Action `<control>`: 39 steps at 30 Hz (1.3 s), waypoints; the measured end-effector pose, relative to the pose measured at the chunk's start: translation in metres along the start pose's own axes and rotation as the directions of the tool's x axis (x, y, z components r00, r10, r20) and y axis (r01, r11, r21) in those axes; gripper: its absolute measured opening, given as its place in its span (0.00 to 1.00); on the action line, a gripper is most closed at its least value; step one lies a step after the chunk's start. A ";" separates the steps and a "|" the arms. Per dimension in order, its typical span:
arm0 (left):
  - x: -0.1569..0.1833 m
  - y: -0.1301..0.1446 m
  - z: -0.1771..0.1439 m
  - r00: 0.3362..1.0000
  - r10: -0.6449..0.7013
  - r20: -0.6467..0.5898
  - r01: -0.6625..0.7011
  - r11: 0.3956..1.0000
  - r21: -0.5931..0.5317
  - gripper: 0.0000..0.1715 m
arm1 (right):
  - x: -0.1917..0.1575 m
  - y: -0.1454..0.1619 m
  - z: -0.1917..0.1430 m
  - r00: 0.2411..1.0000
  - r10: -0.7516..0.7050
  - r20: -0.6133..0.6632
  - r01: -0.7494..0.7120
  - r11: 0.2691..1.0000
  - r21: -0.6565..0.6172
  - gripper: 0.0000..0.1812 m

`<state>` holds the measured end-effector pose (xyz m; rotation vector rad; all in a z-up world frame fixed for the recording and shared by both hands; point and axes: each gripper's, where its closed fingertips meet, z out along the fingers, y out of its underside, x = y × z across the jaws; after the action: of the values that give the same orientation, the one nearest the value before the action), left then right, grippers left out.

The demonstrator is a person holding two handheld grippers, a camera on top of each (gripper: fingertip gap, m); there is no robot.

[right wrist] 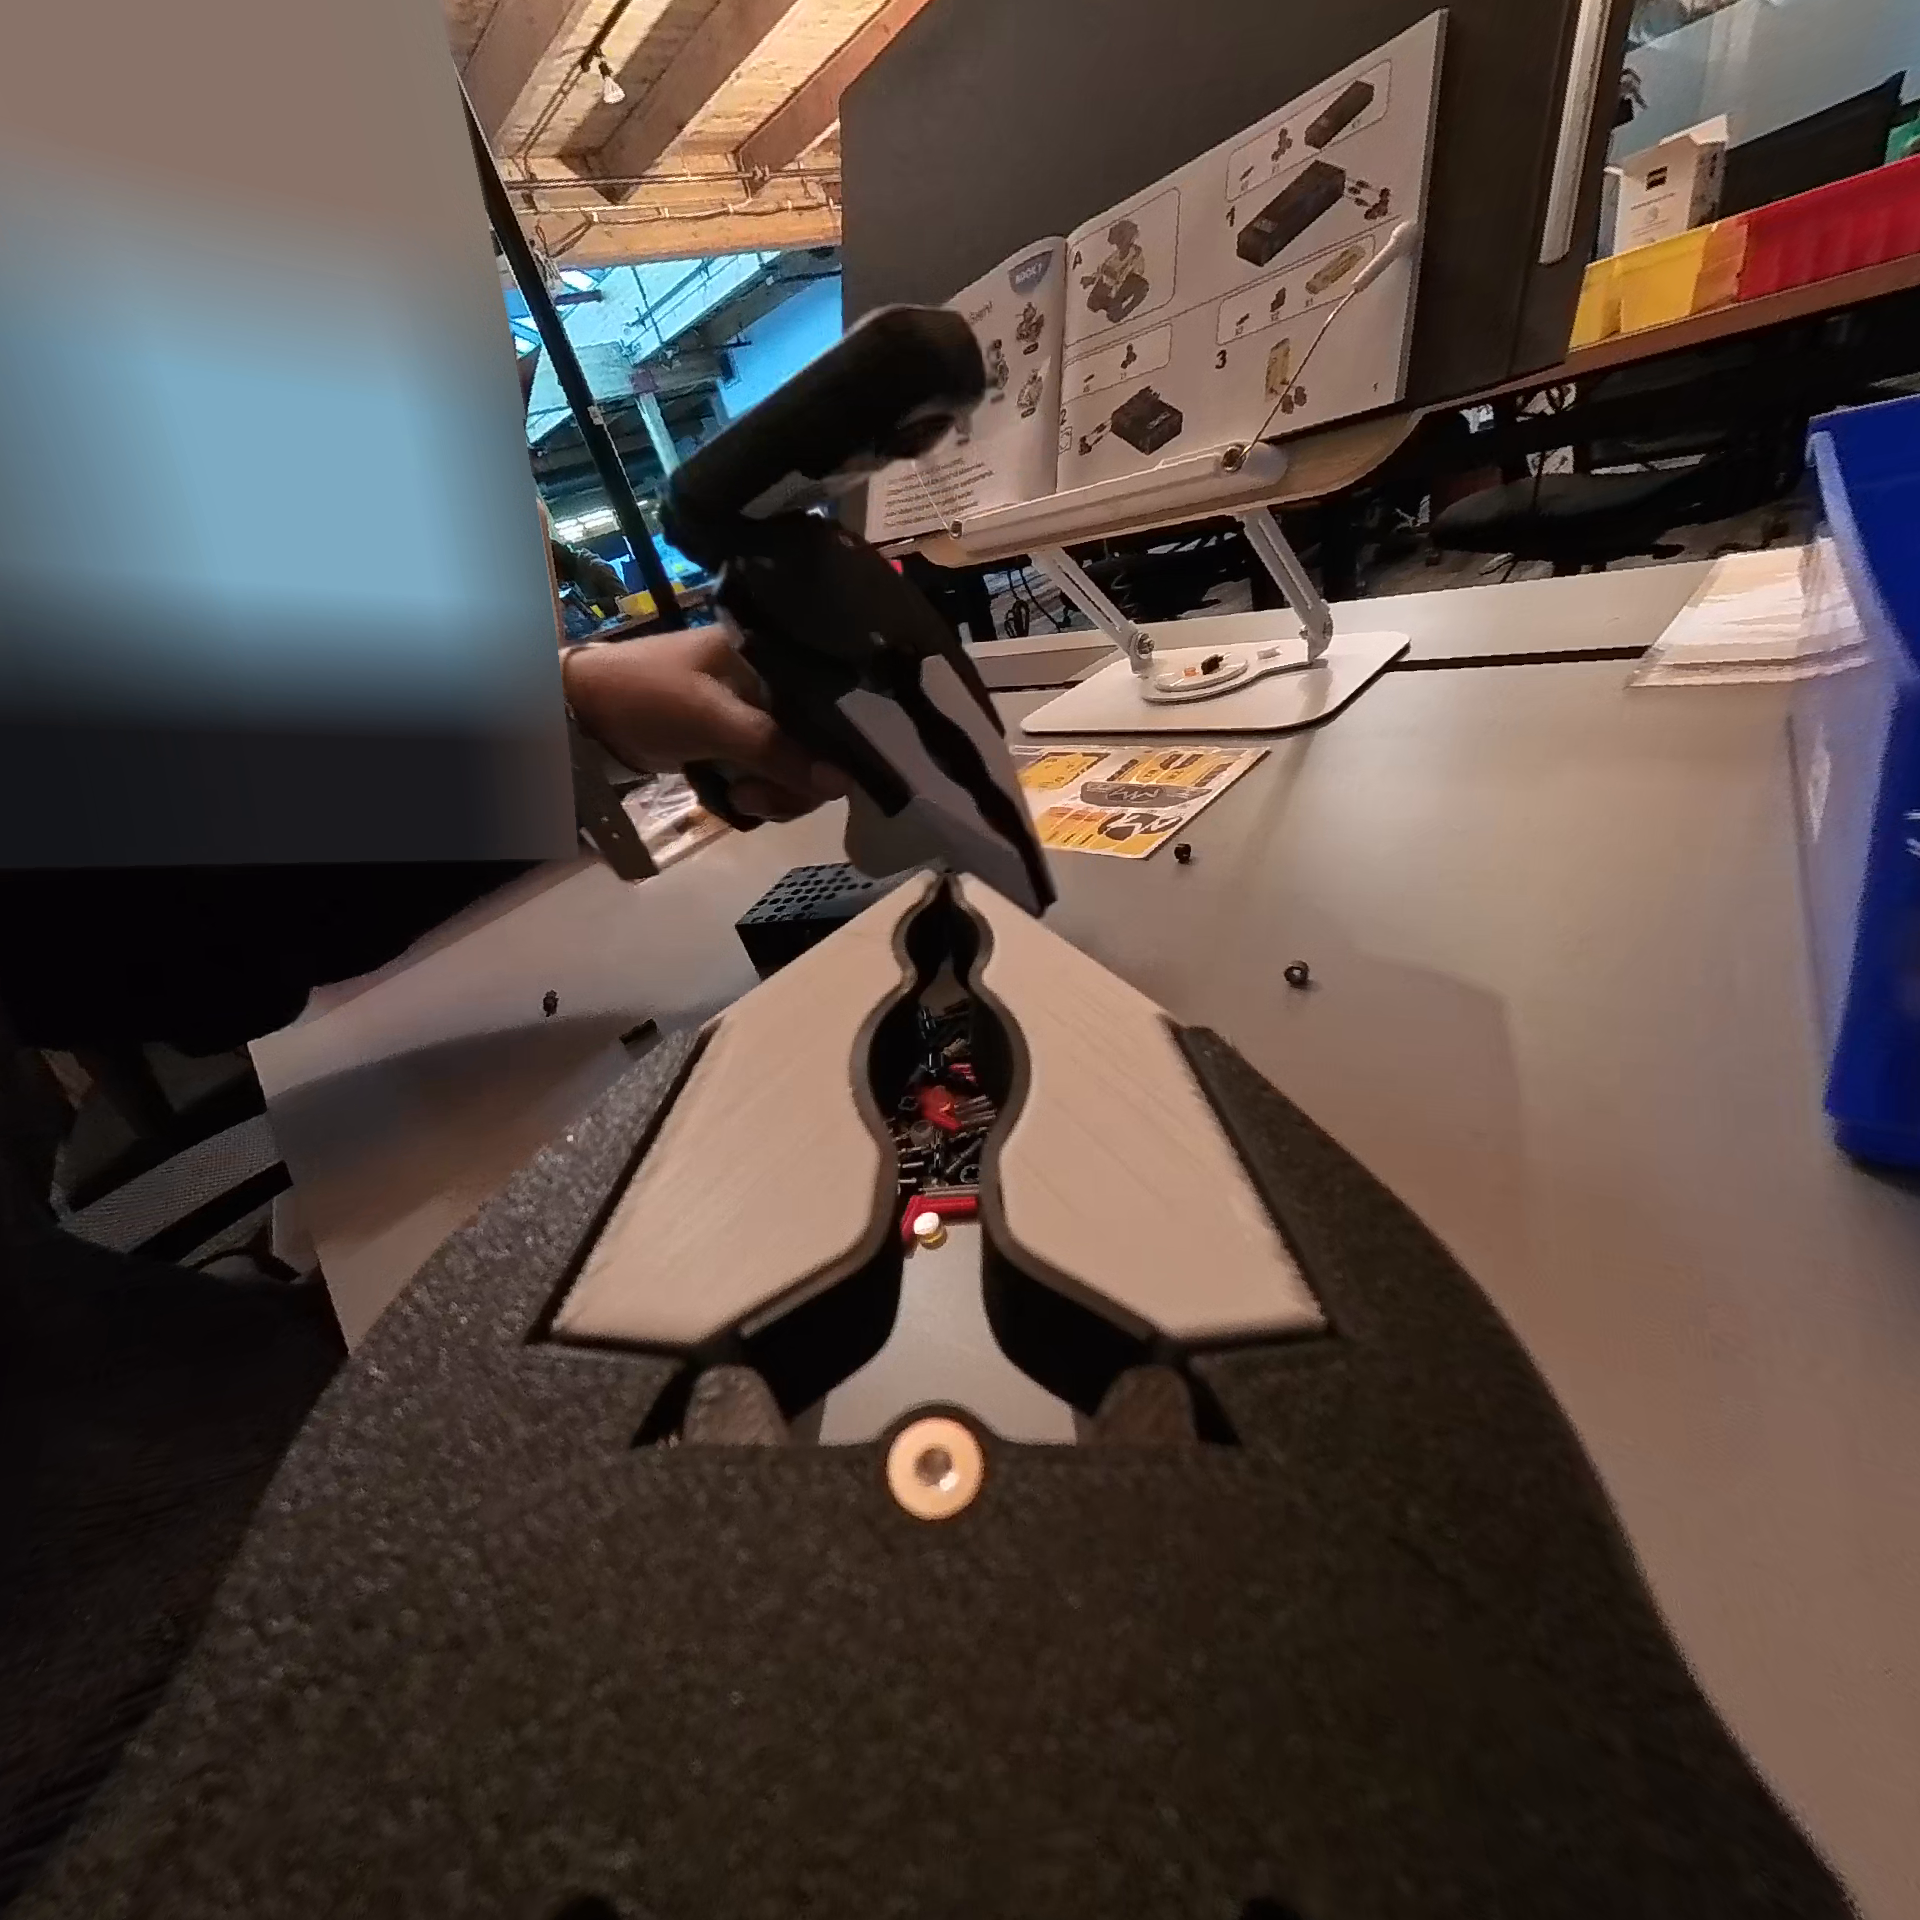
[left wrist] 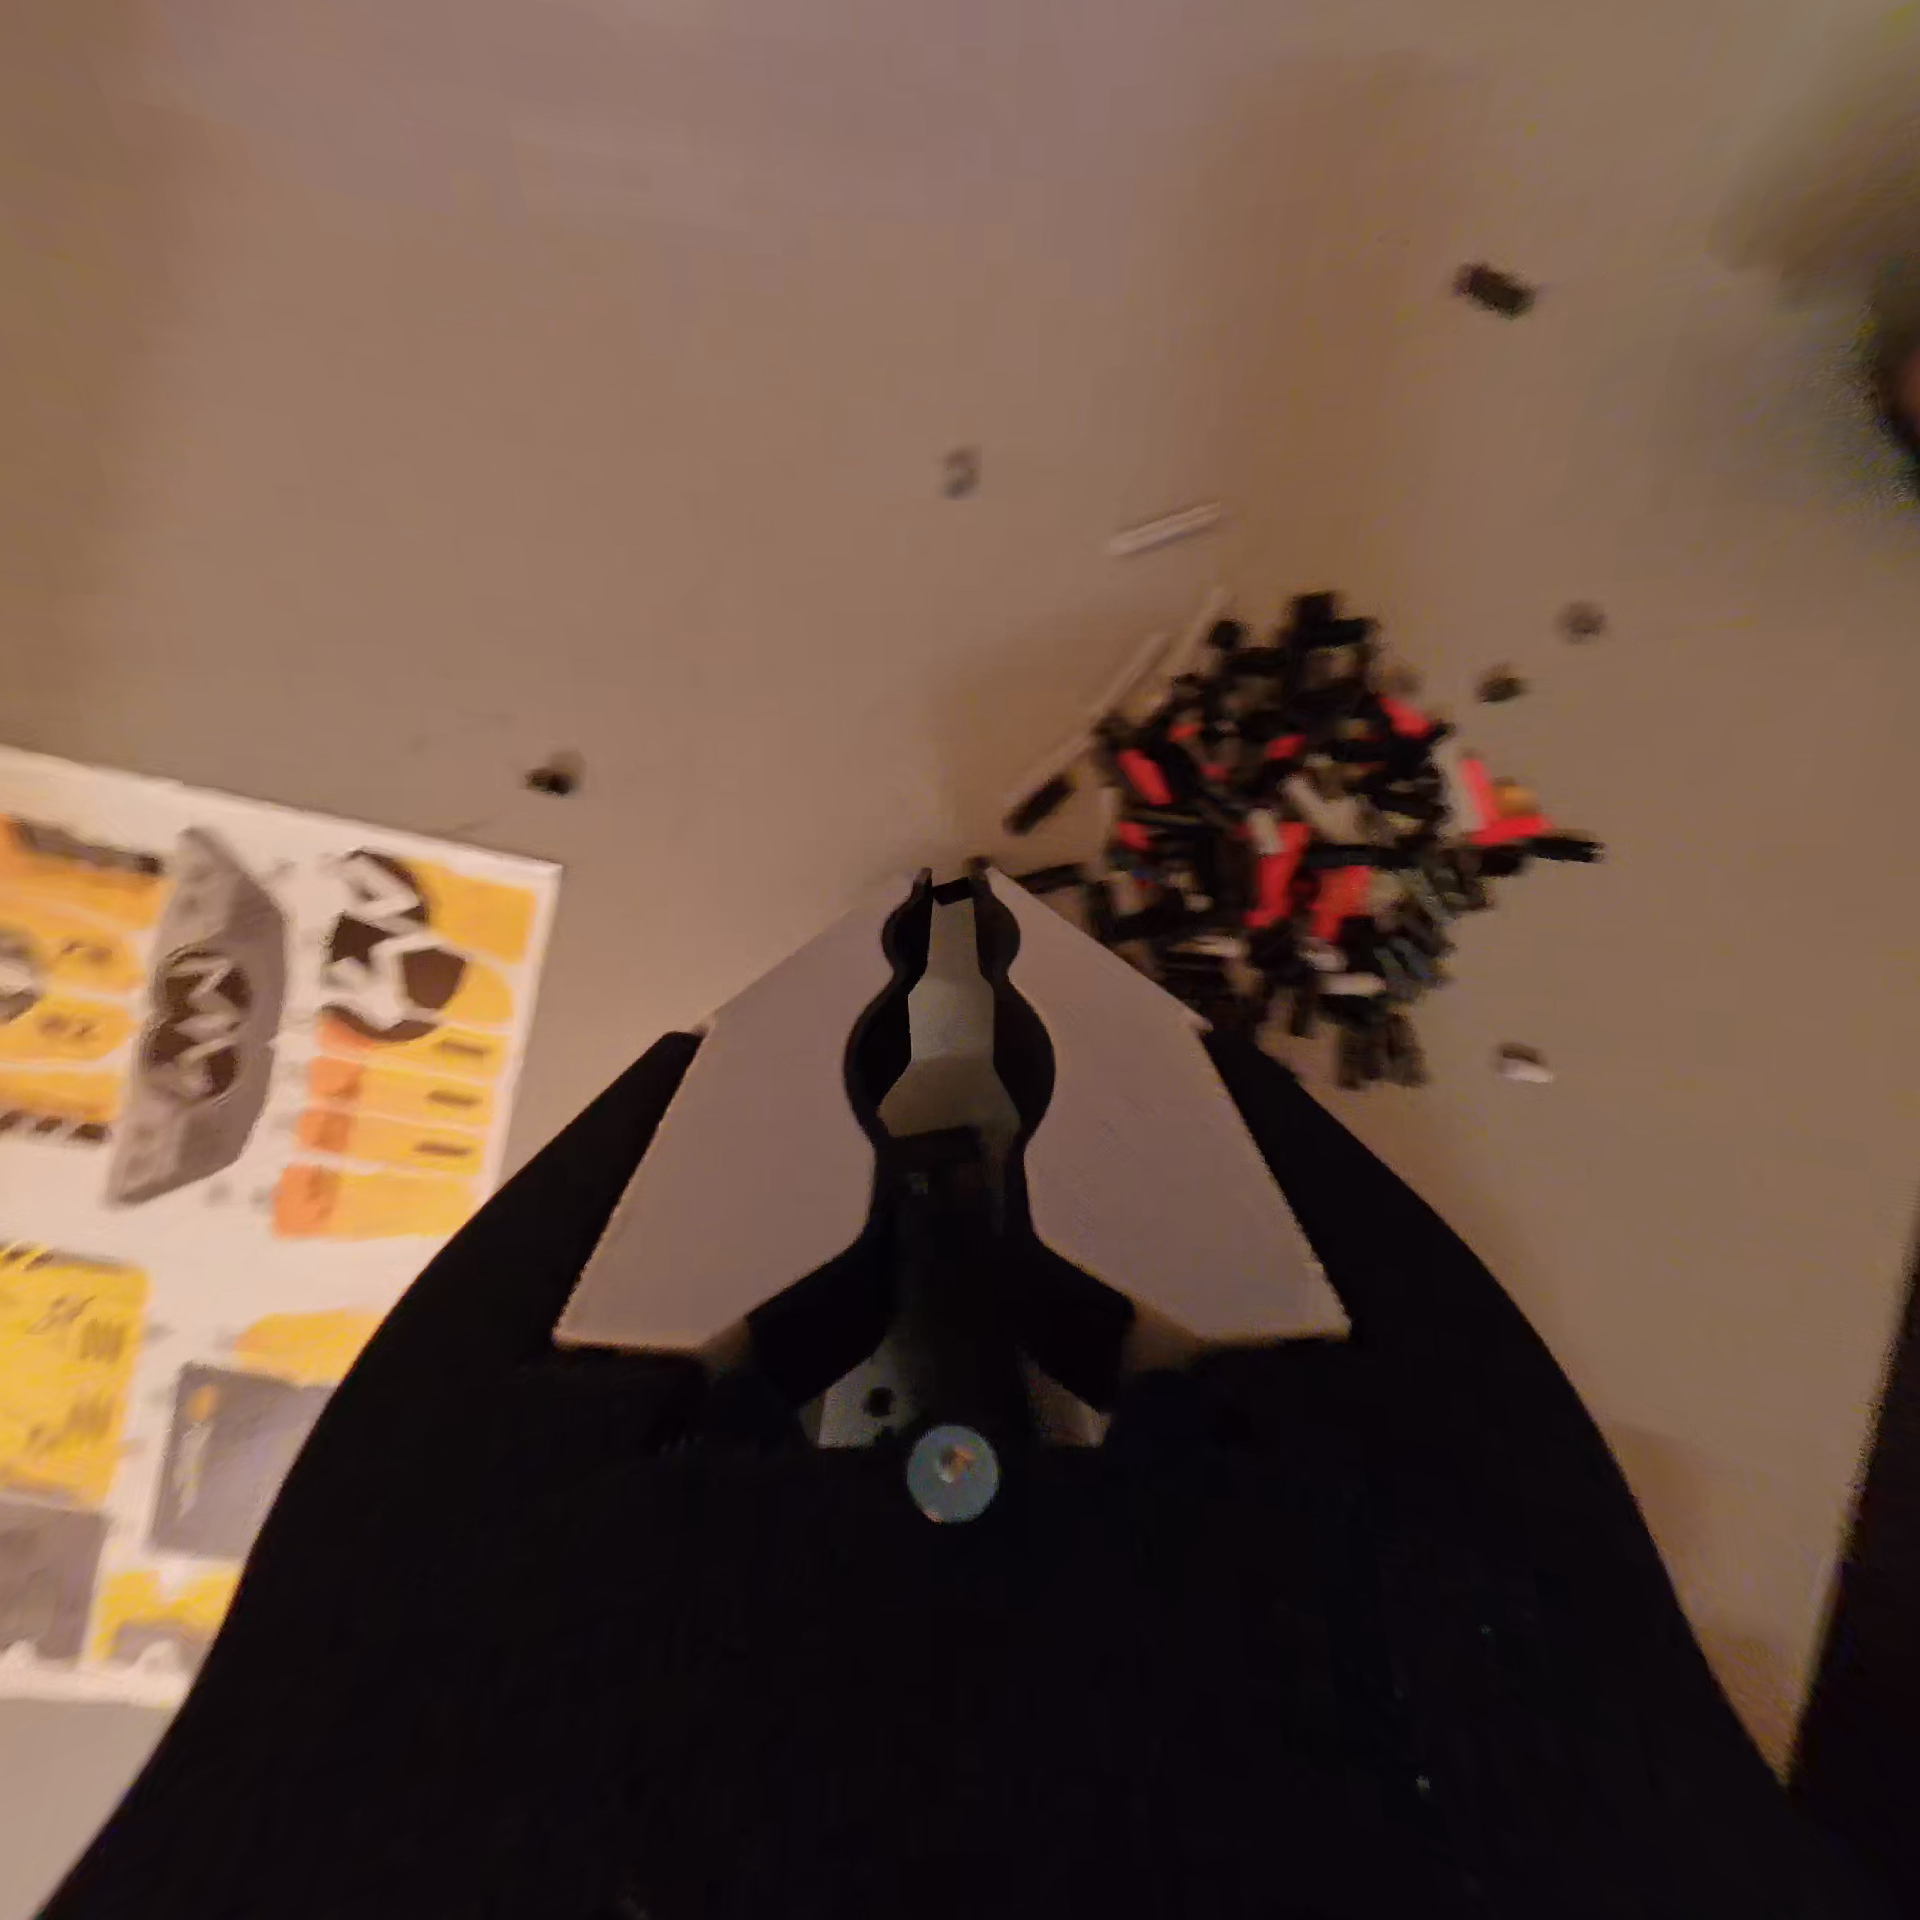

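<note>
Left hand-held gripper (left wrist: 951, 885) pinching a small black piece (left wrist: 952, 888) at its tips, above the bench (left wrist: 623, 468), beside a pile of black and red parts (left wrist: 1309, 842). Right hand-held gripper (right wrist: 948, 891) pressed together, pile (right wrist: 940, 1112) beneath. Sticker sheet (left wrist: 239, 1091) leftward.

The left gripper (left wrist: 951, 883) has pale grey fingers (left wrist: 774, 1132) in a black body; its jaws pinch a small black piece (left wrist: 953, 889). Right of the jaws lies a pile of parts (left wrist: 1309, 842), black with red and some white, on the beige-grey desk (left wrist: 623, 416). Left of them is a sticker sheet (left wrist: 208, 1091), white with yellow, orange and dark grey shapes. The right gripper (right wrist: 948, 883) is also grey-fingered in speckled black. A blue bin (right wrist: 1870, 831) stands to the right of its jaws.
</note>
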<state>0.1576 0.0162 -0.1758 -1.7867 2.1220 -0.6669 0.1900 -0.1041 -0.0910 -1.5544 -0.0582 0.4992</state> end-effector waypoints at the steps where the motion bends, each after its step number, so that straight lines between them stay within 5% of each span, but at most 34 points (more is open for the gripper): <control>1: 0.014 -0.002 0.000 0.999 0.022 -0.045 -0.022 1.000 0.001 0.04 | 0.000 0.000 0.000 1.000 0.001 0.000 -0.001 1.000 0.000 0.00; 5: 0.048 -0.004 0.005 0.989 0.108 -0.102 -0.109 0.994 -0.014 0.04 | 0.000 0.000 0.000 1.000 0.003 0.001 -0.003 1.000 0.002 0.00; 10: 0.049 -0.015 0.005 0.991 0.096 -0.088 -0.097 0.995 0.004 0.10 | 0.000 -0.001 -0.001 1.000 -0.002 0.001 0.002 1.000 0.006 0.00; 19: -0.062 -0.027 0.001 0.976 -0.054 0.212 0.045 0.998 0.048 0.11 | 0.000 -0.001 -0.001 1.000 -0.004 0.002 0.004 1.000 0.012 0.00; 26: -0.090 -0.014 0.020 0.967 -0.125 0.222 0.124 0.992 0.019 0.11 | 0.000 -0.001 -0.001 1.000 0.004 0.002 -0.004 1.000 0.010 0.00; 39: -0.060 -0.028 0.007 0.988 -0.074 0.137 0.064 0.995 0.075 0.04 | 0.002 -0.002 -0.001 1.000 0.019 0.004 -0.019 1.000 0.013 0.00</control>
<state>0.1964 0.0705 -0.1721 -1.8203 1.9296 -0.6070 0.1924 -0.1047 -0.0899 -1.5423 -0.0430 0.5167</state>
